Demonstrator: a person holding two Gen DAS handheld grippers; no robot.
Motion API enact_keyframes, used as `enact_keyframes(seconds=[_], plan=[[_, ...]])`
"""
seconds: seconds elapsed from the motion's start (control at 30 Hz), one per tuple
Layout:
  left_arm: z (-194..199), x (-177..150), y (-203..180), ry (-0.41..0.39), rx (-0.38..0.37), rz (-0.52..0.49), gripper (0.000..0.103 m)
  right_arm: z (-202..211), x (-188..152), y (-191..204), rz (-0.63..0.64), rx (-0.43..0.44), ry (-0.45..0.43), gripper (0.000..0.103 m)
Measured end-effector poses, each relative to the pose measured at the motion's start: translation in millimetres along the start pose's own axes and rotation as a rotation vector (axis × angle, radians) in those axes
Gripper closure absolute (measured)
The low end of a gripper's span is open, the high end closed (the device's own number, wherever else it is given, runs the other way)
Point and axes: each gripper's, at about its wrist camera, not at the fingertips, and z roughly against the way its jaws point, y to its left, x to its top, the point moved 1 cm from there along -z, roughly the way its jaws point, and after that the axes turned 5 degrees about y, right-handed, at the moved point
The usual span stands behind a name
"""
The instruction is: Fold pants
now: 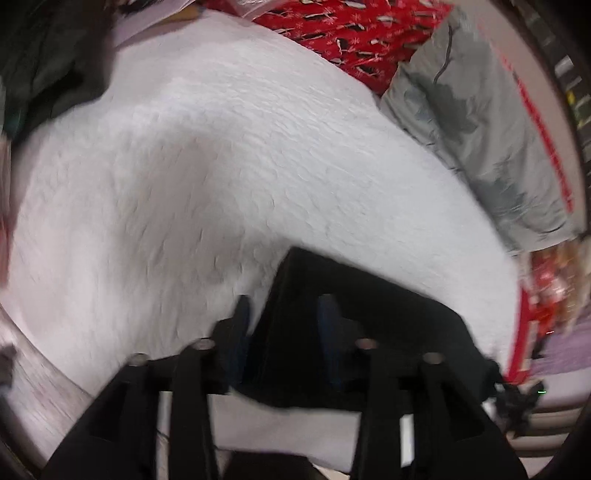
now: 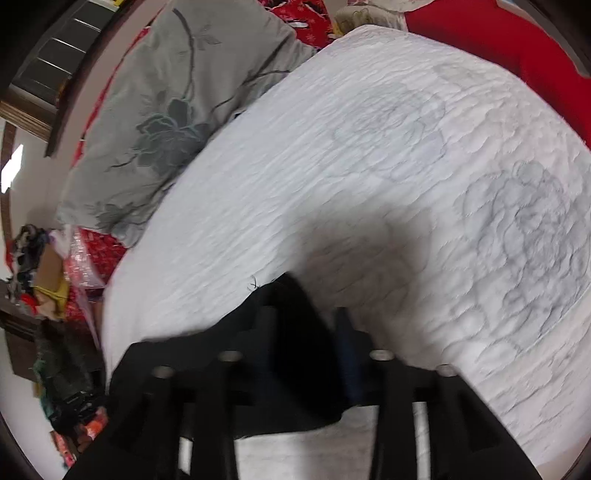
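The black pants [image 1: 373,295] lie on a white quilted bedspread [image 1: 221,166], low in both views. In the left wrist view my left gripper [image 1: 284,317] points down at a straight edge of the pants. One finger [image 1: 241,314] is over the quilt and the other over the black cloth, standing well apart with no pinch showing. In the right wrist view a corner of the pants [image 2: 299,369] sits between the spread fingers of my right gripper [image 2: 306,328]. The pads do not look pressed on the cloth. Blur hides fine detail.
A grey pillow [image 1: 480,122] [image 2: 166,110] with a dark flower print lies beside the bedspread [image 2: 369,166]. Red patterned bedding [image 1: 351,33] lies behind it. Dark green clothes [image 1: 48,62] are piled at the far left. A clutter of clothes and boxes [image 2: 48,295] stands off the bed's edge.
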Motion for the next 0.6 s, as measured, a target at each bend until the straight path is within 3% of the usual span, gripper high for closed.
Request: enact_keyframes(seconds=[0.17, 0.3, 0.33, 0.37, 0.4, 0.43, 0.53, 0.6], plan=[[3, -29, 7, 0.017, -0.049, -0.027, 0.047, 1, -11, -5, -0.011, 0.036, 0.031, 0.054], [-21, -41, 0, 0.022, 0.072, -0.055, 0.047, -1, -18, -4, 0.009, 0.026, 0.037, 0.053], [-28, -40, -2, 0.014, 0.131, -0.065, 0.051, -3, -18, 0, 0.024, 0.013, 0.034, 0.056], [-33, -39, -4, 0.010, 0.173, -0.068, 0.063, -4, -19, 4, 0.057, -0.032, 0.035, 0.061], [-39, -38, -5, 0.018, 0.200, -0.076, 0.068, -6, -19, 8, 0.088, -0.078, 0.043, 0.084], [-44, -37, -7, 0.018, 0.213, -0.081, 0.068, -7, -20, 12, 0.126, -0.131, 0.057, 0.096], [-52, -39, -11, -0.001, 0.259, -0.101, 0.067, 4, -18, 11, 0.128, -0.127, 0.017, 0.100], [-52, -39, -14, -0.012, 0.276, -0.112, 0.067, 2, -17, 4, 0.103, -0.130, 0.043, 0.099]])
